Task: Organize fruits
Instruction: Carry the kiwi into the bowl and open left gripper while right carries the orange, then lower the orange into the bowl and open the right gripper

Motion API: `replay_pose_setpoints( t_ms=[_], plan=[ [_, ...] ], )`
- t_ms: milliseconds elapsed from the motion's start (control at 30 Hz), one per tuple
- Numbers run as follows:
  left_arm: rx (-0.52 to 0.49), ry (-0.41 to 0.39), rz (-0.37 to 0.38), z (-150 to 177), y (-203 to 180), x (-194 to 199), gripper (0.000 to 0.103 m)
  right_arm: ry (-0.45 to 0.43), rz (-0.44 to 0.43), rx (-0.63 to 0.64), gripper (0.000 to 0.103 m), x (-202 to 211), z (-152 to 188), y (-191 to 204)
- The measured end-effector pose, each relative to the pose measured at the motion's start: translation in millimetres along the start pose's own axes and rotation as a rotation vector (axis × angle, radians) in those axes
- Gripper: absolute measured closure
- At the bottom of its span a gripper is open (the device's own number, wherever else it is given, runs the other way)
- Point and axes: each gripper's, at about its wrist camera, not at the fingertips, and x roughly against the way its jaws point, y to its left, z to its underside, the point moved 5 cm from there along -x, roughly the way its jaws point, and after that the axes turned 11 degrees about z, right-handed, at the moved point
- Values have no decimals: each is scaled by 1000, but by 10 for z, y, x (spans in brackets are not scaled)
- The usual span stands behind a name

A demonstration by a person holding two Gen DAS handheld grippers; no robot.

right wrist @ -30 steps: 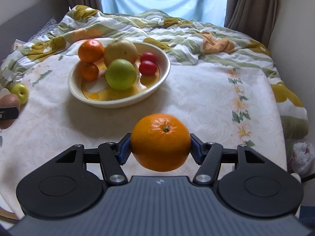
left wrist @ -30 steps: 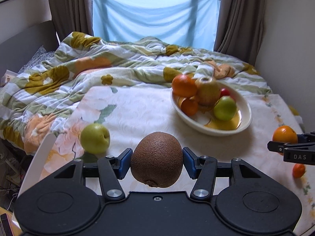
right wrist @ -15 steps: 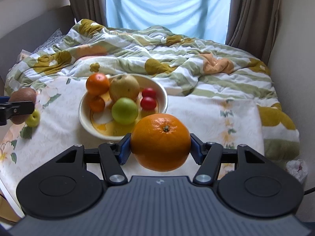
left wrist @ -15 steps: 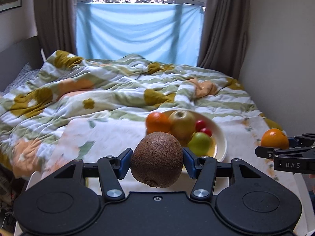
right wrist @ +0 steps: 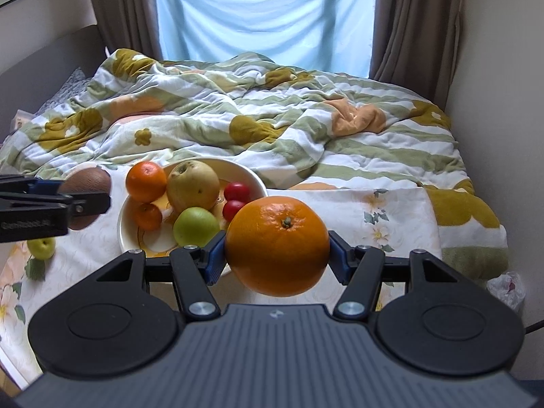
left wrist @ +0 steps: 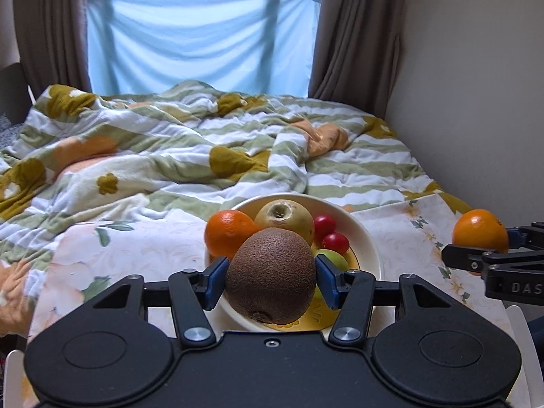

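A small green apple (right wrist: 41, 247) lies loose on the worktop (right wrist: 340, 210) at far left, not yet gathered. The left hand-held gripper (left wrist: 271, 283) grips a kiwi (left wrist: 271, 276), now raised over the bowl (left wrist: 371, 242) of fruit rather than low beside it. At right, the right hand-held gripper (right wrist: 276, 251) clamps an orange (right wrist: 277, 245), lifted higher too.

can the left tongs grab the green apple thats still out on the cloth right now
Probably not: the left tongs are shut on the kiwi, so the apple must wait until that is dropped.
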Motion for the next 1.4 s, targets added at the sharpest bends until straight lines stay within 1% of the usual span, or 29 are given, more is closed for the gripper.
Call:
replay_pose_setpoints(
  t_ms=[200,433,600,733,767,800,833,867,900,967,1100,1400],
  plan=[
    [-16,52,25,37,64,-283,44,21,25,-23,28,-129,-57,17],
    [-39,104,30,106,116,-556,44,51,47,-49,28,-278,-52,30],
    [-82,118,34,160,80,-634,44,65,54,-64,28,-359,-48,37],
    [-93,117,32,177,69,-666,43,74,60,-71,28,-402,-45,41],
    [-93,117,33,181,75,-661,40,76,61,-70,28,-409,-46,44],
    [-94,108,40,173,68,-654,34,77,63,-69,28,-415,-47,44],
    [-95,93,46,163,62,-634,16,77,62,-70,28,-415,-47,43],
    [-98,73,47,147,54,-601,4,76,61,-69,28,-416,-48,44],
    [-101,54,45,130,46,-565,1,75,61,-68,28,-417,-51,48],
    [-105,50,48,106,34,-520,1,73,60,-65,28,-424,-65,50],
    [-111,47,26,90,59,-380,1,63,49,-53,28,-432,-113,66],
    [-75,5,-25,38,239,-26,1,56,-1,-21,28,-591,-275,253]
  ],
)
